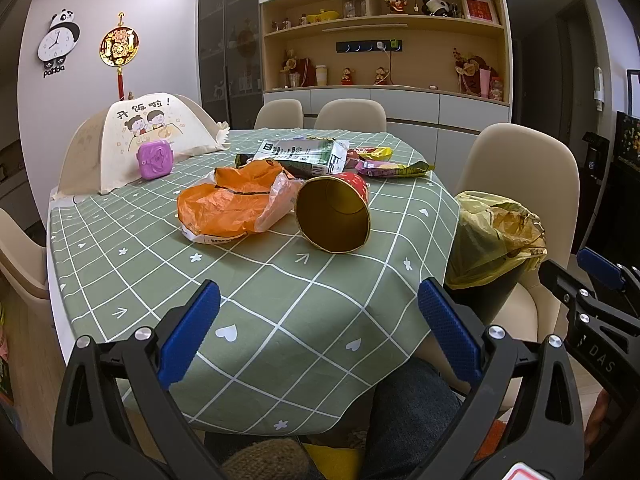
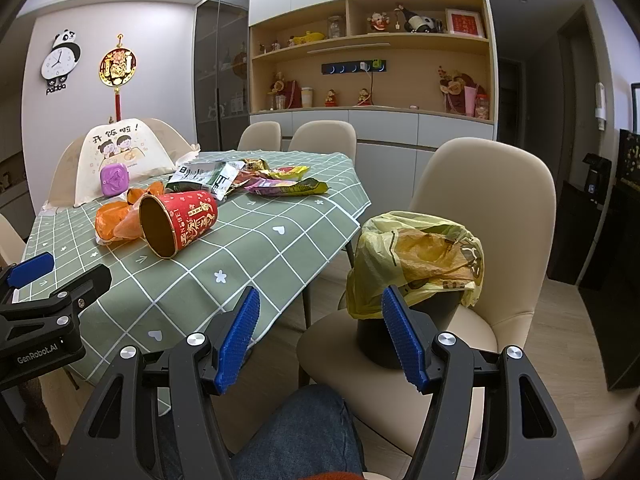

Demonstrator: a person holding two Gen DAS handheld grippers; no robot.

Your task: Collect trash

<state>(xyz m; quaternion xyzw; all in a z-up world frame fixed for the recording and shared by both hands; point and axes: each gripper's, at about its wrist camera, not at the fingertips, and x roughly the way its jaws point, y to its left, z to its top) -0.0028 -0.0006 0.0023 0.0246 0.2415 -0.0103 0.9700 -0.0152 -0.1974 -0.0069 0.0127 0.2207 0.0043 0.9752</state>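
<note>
A red paper cup [image 1: 334, 212] [image 2: 178, 224] lies on its side on the green checked tablecloth [image 1: 240, 300], mouth toward me. An orange plastic bag [image 1: 236, 200] [image 2: 116, 220] is crumpled just left of it. Snack wrappers [image 1: 384, 164] [image 2: 286, 184] and a green-white packet [image 1: 304, 156] lie farther back. A dark bin with a yellow liner [image 1: 492, 236] [image 2: 416, 260] stands on a beige chair to the right. My left gripper [image 1: 318, 312] hangs open over the table's near edge, empty. My right gripper [image 2: 320, 320] is open and empty, just in front of the bin.
A folded food cover [image 1: 148, 136] and a purple box [image 1: 155, 159] sit at the table's back left. Beige chairs [image 2: 484, 208] ring the table. A person's knee in jeans [image 2: 296, 432] is below the grippers. Shelving lines the far wall.
</note>
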